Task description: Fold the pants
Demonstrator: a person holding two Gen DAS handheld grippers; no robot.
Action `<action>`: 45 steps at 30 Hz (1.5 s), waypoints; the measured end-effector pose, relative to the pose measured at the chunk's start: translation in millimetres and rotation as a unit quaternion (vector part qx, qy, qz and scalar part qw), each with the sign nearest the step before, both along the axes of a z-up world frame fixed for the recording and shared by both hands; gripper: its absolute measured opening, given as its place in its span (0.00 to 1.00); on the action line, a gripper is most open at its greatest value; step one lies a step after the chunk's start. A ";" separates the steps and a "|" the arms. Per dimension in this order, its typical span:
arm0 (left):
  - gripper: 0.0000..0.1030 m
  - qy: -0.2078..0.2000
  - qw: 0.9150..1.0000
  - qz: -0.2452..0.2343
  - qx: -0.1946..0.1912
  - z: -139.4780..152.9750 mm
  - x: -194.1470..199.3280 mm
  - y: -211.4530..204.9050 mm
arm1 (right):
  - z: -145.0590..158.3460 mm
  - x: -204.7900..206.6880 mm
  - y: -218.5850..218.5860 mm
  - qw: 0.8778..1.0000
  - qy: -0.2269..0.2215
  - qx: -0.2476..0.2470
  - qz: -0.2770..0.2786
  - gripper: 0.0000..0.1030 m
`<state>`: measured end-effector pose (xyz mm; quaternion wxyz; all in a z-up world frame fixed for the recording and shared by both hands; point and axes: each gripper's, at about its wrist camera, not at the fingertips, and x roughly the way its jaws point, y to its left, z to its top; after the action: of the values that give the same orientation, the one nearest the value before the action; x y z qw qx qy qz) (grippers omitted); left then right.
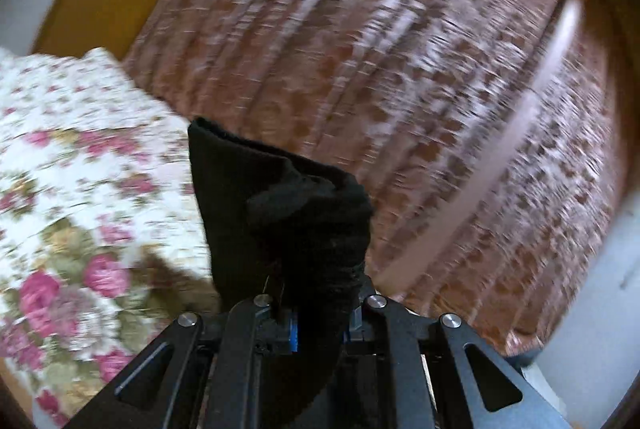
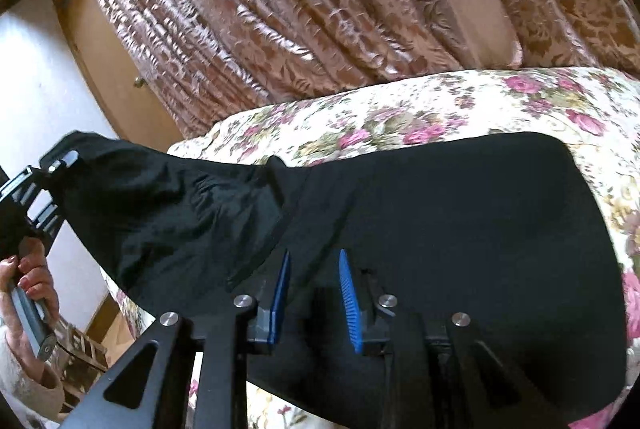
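Note:
The black pants (image 2: 440, 221) lie spread on a floral bedspread (image 2: 400, 109). My left gripper (image 1: 316, 293) is shut on a bunched end of the pants (image 1: 288, 205) and holds it up off the bed; it also shows in the right wrist view (image 2: 60, 165) at the far left, lifting that end. My right gripper (image 2: 312, 281) hovers just above the middle of the pants with its blue pads (image 2: 349, 293) apart and nothing between them.
A brown and pink patterned curtain (image 2: 300, 9) hangs behind the bed. A wooden door with a knob (image 2: 139, 82) and a white wall (image 2: 36, 77) stand at the left. The person's hand (image 2: 28, 285) holds the left gripper's handle.

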<state>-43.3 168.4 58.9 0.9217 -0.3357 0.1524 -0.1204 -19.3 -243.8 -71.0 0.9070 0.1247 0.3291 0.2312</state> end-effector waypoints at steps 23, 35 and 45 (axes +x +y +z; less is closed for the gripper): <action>0.14 0.025 0.957 -0.274 0.091 -25.5 21.1 -232.6 | 27.7 -13.1 -111.7 0.986 -0.029 0.094 -0.132 0.24; 0.22 0.105 0.925 -0.330 0.160 -98.1 21.2 -286.4 | 15.1 -7.1 -123.1 0.981 0.009 0.143 -0.130 0.24; 0.57 0.083 0.907 -0.391 0.134 -84.2 -4.1 -280.1 | 1.2 -0.5 -117.3 0.978 0.051 0.163 -0.119 0.32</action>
<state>-47.4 -111.7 -25.3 0.8209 -0.1317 0.3621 -0.4215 -19.8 -361.1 -69.8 0.8773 0.3210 0.3160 0.1659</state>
